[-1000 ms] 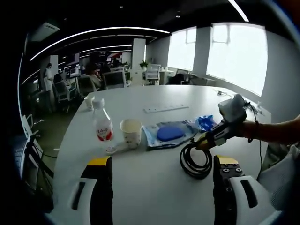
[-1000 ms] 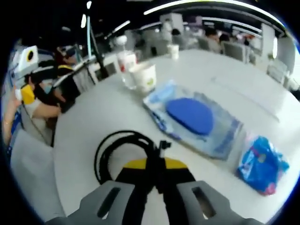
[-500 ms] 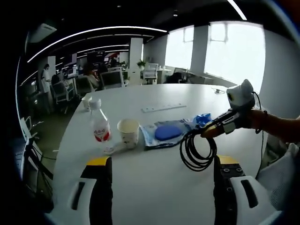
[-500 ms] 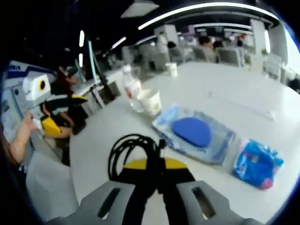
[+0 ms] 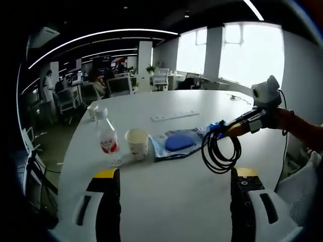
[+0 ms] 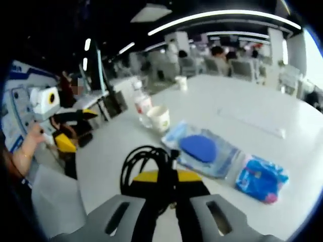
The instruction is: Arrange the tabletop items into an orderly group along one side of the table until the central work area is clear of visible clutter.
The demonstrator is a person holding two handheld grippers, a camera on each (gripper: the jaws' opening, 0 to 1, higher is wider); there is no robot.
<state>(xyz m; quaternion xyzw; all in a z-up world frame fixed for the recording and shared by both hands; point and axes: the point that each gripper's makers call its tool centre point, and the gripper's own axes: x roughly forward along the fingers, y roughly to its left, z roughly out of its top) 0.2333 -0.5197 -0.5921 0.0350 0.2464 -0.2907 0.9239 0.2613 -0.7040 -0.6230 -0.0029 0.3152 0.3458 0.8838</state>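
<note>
The left tongs (image 5: 174, 194) are hovering low with both jaws spread wide apart, nothing between them. The right tongs (image 6: 165, 181) are pinching their jaws together, raised in the air on an outstretched forearm (image 5: 302, 127), with a hand (image 6: 26, 151) gripping the left tongs' handle.

White round table (image 5: 202, 201): bottle (image 5: 106, 138) left, cup (image 5: 137, 142) beside it, blue pouch (image 5: 177, 143) right, strip (image 5: 174, 116) far.
</note>
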